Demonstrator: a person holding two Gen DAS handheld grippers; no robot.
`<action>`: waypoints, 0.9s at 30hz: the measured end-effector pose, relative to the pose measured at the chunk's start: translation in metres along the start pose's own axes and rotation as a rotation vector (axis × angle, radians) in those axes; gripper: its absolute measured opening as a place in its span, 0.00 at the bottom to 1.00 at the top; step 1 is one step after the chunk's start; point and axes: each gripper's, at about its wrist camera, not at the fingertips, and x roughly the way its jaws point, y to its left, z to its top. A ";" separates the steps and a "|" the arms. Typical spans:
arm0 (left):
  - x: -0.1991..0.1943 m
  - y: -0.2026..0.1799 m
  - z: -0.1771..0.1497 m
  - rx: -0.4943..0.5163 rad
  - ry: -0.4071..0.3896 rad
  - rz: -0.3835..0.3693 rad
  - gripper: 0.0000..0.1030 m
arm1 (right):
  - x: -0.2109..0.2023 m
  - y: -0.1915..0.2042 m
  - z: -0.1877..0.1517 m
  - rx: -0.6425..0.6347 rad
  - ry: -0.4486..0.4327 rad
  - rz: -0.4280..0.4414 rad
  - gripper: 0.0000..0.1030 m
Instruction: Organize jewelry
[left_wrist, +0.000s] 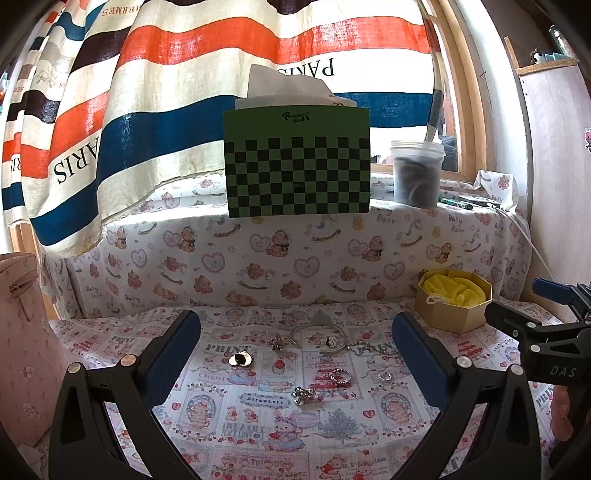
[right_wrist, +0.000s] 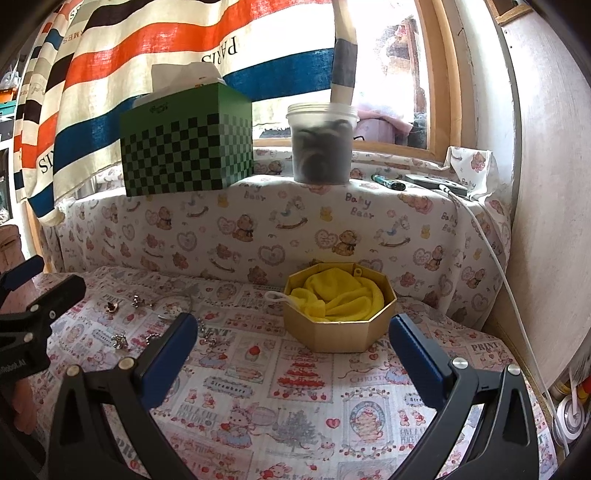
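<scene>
On the printed cloth, between the left gripper's wide-apart, empty jaws, lie the jewelry pieces: a bangle, a black ring, a brooch and small rings, all loose and apart, likely spread for single picks. At two o'clock stands the gold box, its yellow cloth seemingly padding for them. The right gripper, also spread and empty, faces that box at twelve o'clock.

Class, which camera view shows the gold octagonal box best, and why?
The right wrist view: the gold octagonal box sits central, its yellow cloth lining visible. The left wrist view shows it only smaller, near the right edge.
</scene>
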 end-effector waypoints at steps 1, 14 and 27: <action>0.001 0.001 0.000 -0.007 0.005 -0.002 1.00 | 0.001 -0.001 0.000 0.002 0.003 0.000 1.00; 0.016 0.024 0.005 -0.108 0.100 -0.058 1.00 | 0.006 -0.009 0.000 0.045 0.030 0.001 1.00; 0.020 0.033 0.010 -0.102 0.134 -0.097 1.00 | -0.009 0.007 -0.002 -0.042 -0.032 0.114 1.00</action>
